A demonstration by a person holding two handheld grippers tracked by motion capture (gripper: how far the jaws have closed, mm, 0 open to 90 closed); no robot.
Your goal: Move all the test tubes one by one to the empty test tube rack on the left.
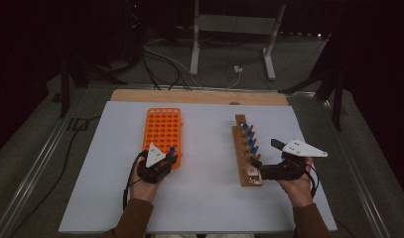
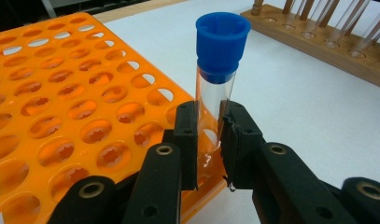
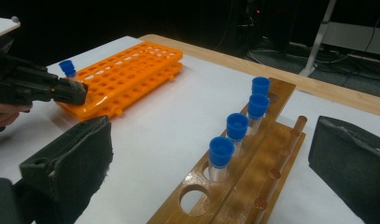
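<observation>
A clear test tube with a blue cap (image 2: 216, 74) stands upright between the jaws of my left gripper (image 2: 210, 126), which is shut on its lower half. It is at the near right corner of the orange rack (image 2: 61, 93); the jaws hide whether its tip sits in a hole. From above, the left gripper (image 1: 170, 157) and the tube's cap (image 1: 172, 148) are at that corner of the orange rack (image 1: 162, 129). My right gripper (image 1: 265, 153) stands open beside the near end of the wooden rack (image 1: 241, 148), holding nothing. Several blue-capped tubes (image 3: 236, 126) stand in the wooden rack (image 3: 253, 182).
Both racks lie on a white mat (image 1: 204, 168) over a wooden table. The wooden rack has vacant holes (image 3: 192, 198) at its near end. Bare mat separates the two racks. Beyond the far edge are cables and a metal stand (image 1: 234, 29) on the floor.
</observation>
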